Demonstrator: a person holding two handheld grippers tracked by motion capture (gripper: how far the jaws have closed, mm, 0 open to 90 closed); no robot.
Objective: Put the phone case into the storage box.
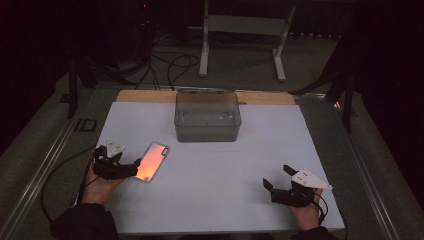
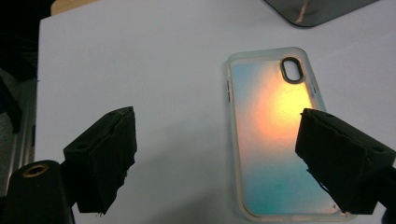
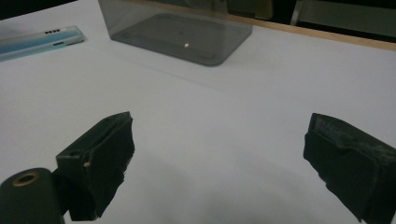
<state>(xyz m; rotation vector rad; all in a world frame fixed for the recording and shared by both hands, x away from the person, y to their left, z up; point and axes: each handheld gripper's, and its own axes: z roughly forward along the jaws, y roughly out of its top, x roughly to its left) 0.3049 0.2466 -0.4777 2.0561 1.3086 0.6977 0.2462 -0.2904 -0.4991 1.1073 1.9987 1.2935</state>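
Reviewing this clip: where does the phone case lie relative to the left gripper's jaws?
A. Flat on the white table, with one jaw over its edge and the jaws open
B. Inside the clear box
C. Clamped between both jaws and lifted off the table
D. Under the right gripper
A: in the left gripper view the phone case lies flat on the white table, the left gripper open, one jaw overlapping its edge.

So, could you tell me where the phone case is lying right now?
In the high view the phone case lies flat on the left of the white table, beside the left gripper and in front of the grey box.
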